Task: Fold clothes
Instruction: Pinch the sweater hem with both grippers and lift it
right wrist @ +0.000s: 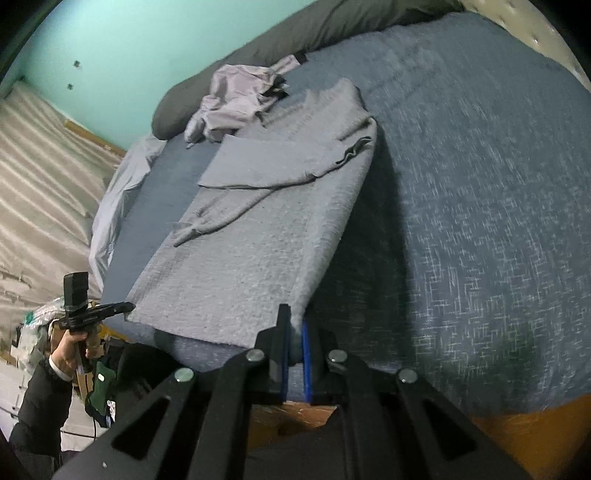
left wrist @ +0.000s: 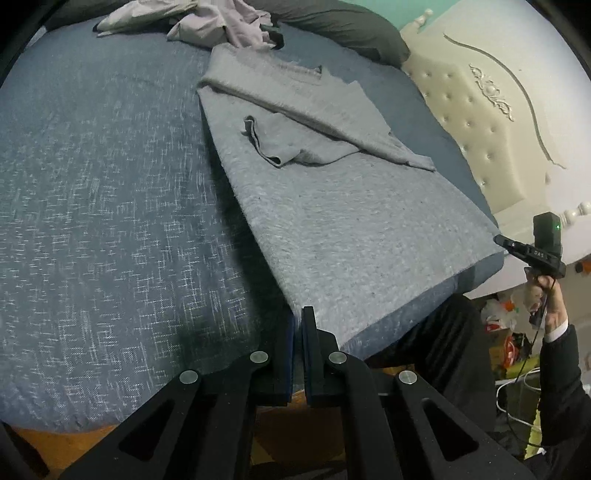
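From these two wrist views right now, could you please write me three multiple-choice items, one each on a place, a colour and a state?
1. Where does the crumpled lilac garment lie?
A. beyond the grey sweater's collar end, by the pillow
B. on the floor
C. between the grippers

2. What colour is the wall behind the bed?
A. red
B. turquoise
C. black

3. How does the left gripper stand?
A. wide open
B. out of view
C. shut on the grey sweater's hem

Key: A, it sits past the collar beside the dark pillow; B, the right wrist view shows turquoise; C, its pads pinch a hem corner.
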Available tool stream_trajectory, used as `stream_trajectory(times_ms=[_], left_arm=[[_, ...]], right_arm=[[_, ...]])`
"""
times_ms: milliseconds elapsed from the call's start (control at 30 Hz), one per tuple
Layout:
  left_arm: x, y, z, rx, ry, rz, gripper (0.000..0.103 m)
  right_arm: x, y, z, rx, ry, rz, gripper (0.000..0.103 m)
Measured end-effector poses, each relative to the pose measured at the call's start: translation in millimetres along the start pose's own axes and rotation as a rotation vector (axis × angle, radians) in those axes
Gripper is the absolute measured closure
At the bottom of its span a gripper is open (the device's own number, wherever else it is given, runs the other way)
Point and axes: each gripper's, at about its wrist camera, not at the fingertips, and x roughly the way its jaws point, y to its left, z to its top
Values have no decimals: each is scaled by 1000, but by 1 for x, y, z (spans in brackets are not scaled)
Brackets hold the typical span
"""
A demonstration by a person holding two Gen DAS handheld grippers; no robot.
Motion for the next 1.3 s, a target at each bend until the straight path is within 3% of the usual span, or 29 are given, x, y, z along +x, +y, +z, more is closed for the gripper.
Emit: stream_trajectory(times_ms=[367, 600, 800, 1033, 1300], left_arm=[[-27, 6, -9, 29, -27, -8, 100], [-40, -9, -14, 82, -22, -6, 100], [-45, -15, -2, 92, -34, -9, 100], [-33, -7, 38, 52, -54, -30, 100], [-26, 18, 108, -7, -90, -59, 100]], right_arm=[[-35, 22, -14, -75, -45, 47, 98], [-68, 36, -28, -128, -66, 64, 98], [-79, 39, -32, -161, -73, 74, 98], [-63, 32, 0, -131, -90, 106, 98], [-39, 17, 74, -72, -120, 129, 98]])
